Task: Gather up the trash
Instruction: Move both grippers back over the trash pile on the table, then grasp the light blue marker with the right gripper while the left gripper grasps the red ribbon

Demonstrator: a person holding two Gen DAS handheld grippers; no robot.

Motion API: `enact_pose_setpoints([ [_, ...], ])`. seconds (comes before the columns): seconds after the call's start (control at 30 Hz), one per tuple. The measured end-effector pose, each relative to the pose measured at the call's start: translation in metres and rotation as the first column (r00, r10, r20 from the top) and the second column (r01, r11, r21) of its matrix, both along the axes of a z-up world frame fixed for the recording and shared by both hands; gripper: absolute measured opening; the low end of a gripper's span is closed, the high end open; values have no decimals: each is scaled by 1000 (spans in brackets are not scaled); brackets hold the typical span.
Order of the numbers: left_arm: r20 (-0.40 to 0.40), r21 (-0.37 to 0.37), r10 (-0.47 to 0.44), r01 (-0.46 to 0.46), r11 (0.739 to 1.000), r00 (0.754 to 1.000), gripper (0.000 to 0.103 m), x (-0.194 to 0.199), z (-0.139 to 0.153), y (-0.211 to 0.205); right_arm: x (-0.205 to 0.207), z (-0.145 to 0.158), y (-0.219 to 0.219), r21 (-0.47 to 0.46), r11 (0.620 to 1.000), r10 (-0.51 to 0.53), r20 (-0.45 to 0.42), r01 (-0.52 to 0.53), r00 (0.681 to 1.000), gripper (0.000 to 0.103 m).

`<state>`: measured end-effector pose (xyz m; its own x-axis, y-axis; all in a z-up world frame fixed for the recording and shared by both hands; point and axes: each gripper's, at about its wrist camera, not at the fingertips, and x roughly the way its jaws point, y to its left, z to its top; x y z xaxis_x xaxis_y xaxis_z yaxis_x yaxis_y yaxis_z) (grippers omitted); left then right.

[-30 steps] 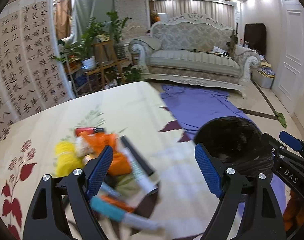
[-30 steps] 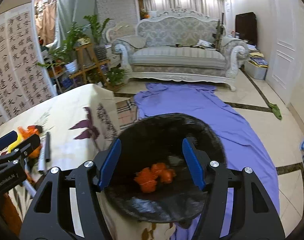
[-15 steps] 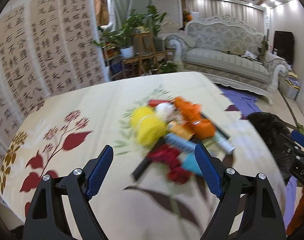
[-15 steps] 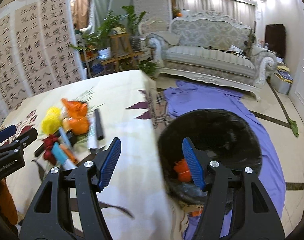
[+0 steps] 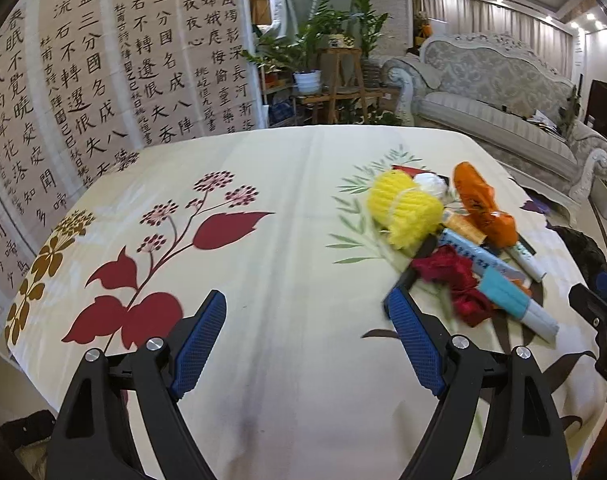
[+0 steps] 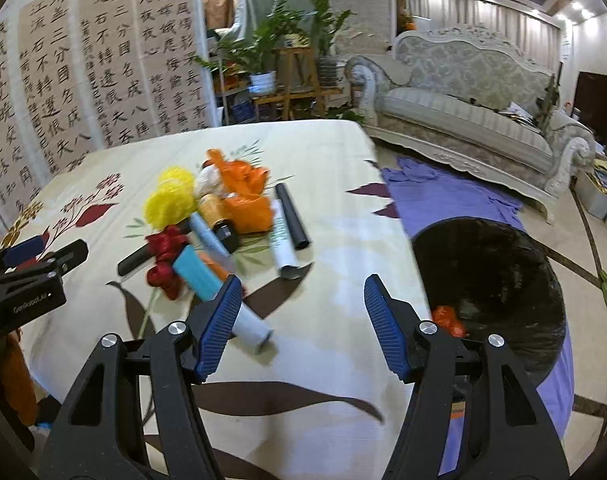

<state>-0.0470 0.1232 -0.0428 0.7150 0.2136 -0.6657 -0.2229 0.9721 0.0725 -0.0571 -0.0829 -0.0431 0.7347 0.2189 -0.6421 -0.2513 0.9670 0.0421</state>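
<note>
Both tools stand apart and empty above the floral-clothed worktop [image 5: 263,240]. The trash pile [image 6: 215,224] lies ahead-left of the right tool [image 6: 299,312] and ahead-right of the left tool [image 5: 307,340]. The nearest piece, a teal-and-white tube [image 6: 219,296], runs diagonally toward the right tool's left finger. The black-lined bin [image 6: 491,292] stands off the worktop's right edge.

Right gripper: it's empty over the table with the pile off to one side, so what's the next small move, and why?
Probably ease the right gripper toward the teal-and-white tube, the piece of the trash pile nearest its fingers, and straddle it. Both grippers are open and hold nothing, the pile remains on the tablecloth, and the black-lined bin beside the table holds only an orange scrap.
</note>
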Motion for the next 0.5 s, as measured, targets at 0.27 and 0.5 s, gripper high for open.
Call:
enact_pose_setpoints([
  [0.27,-16,-19,31,-31,999,999,81,-5,-6,16,2,-8,23,-16,998,58,-31,-58,998,61],
  [0.5,-25,-42,38,-39,998,999,81,-7,-11,24,3,-17,43,-31,993,114,-81,-117,990,41],
])
